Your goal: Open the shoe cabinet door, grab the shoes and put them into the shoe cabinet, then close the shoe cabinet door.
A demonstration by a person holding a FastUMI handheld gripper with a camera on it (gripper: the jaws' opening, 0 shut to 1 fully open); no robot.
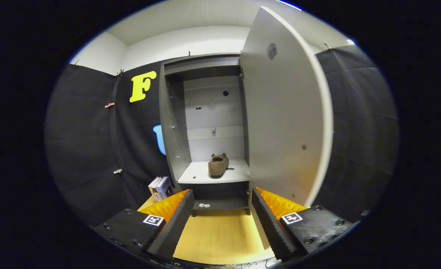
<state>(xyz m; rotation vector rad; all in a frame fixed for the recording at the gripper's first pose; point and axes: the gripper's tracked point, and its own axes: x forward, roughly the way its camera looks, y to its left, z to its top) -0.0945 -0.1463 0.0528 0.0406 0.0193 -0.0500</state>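
door: the cabinet door (286, 108) is swung wide open on the right, so i'd call that step done.
shoe: a brown shoe (218, 164) already sits on the shelf (194, 175) inside the shoe cabinet (175, 123), far beyond the fingers.
gripper: my gripper (220, 220) is spread wide, holding nothing, just bare wooden floor (216, 235) between the fingers.
left to do: closing the door, i reckon; no other shoe that i can spot.
writing: books (160, 188) lean near the cabinet's left side, spines too small to read. no brands visible.

No legible text.
Spines of books (160, 188) left of shoe cabinet (173, 123): print too small to read.
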